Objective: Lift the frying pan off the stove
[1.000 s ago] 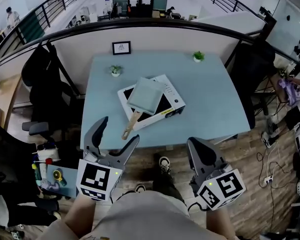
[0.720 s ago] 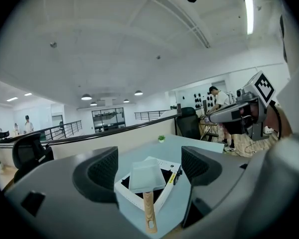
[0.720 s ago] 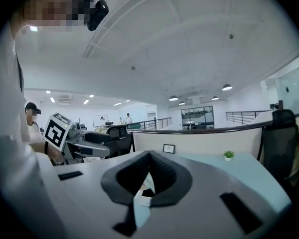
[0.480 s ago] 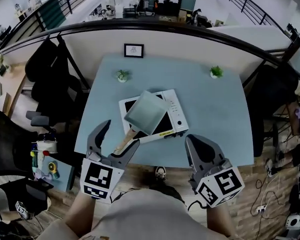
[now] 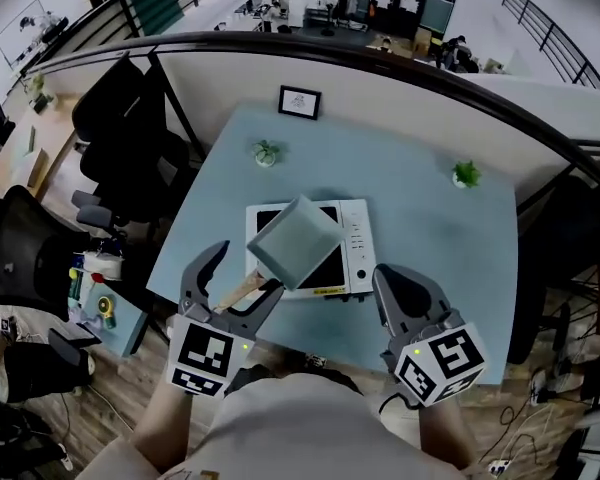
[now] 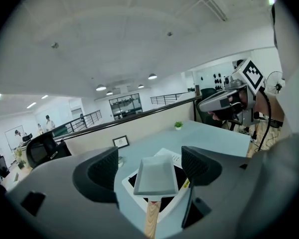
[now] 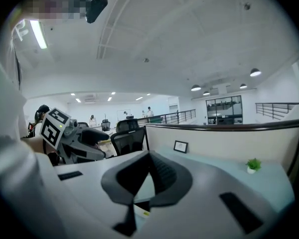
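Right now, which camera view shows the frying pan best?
The head view: the frying pan sits on the stove, seen from above, handle included. The left gripper view shows it foreshortened between open jaws. In the right gripper view, shut jaws block it.

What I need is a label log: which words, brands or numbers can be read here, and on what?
No text reads as words or numbers.
Framed card at the table back edge: print too small.
Stove control strip: marks too small.
Yellow strip on the stove's front edge: blurred.
Marker cubes: black-and-white square patterns, no letters.
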`<act>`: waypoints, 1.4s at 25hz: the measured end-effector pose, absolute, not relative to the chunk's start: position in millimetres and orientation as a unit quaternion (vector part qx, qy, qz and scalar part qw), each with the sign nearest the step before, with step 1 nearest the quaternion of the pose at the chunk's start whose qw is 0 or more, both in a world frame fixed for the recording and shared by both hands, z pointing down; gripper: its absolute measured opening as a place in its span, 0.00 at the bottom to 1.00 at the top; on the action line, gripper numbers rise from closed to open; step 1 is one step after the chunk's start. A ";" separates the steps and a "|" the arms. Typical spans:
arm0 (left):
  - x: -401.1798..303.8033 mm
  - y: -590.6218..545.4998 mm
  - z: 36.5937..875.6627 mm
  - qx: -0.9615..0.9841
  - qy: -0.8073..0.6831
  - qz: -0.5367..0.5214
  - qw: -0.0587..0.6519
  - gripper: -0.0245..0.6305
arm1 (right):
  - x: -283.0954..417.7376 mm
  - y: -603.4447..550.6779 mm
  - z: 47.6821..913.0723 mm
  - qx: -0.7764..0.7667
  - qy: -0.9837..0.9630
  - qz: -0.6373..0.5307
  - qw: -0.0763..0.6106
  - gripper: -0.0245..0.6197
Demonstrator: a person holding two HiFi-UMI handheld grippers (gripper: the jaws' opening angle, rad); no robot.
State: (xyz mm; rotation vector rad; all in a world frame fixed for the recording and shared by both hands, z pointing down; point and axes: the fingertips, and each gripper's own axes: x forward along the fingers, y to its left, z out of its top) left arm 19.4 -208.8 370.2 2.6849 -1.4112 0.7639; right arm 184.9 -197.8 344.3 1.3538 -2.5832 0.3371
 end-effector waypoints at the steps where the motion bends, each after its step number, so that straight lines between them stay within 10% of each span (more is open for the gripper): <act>1: 20.1 -210.7 370.9 0.856 -0.456 0.245 0.008 0.63 | 186.7 -203.1 347.3 0.453 -0.878 0.115 0.105 0.04; 35: -10.3 -209.5 538.1 0.810 -0.273 0.504 0.121 0.65 | 150.4 -235.8 451.9 0.433 -0.855 0.231 0.167 0.04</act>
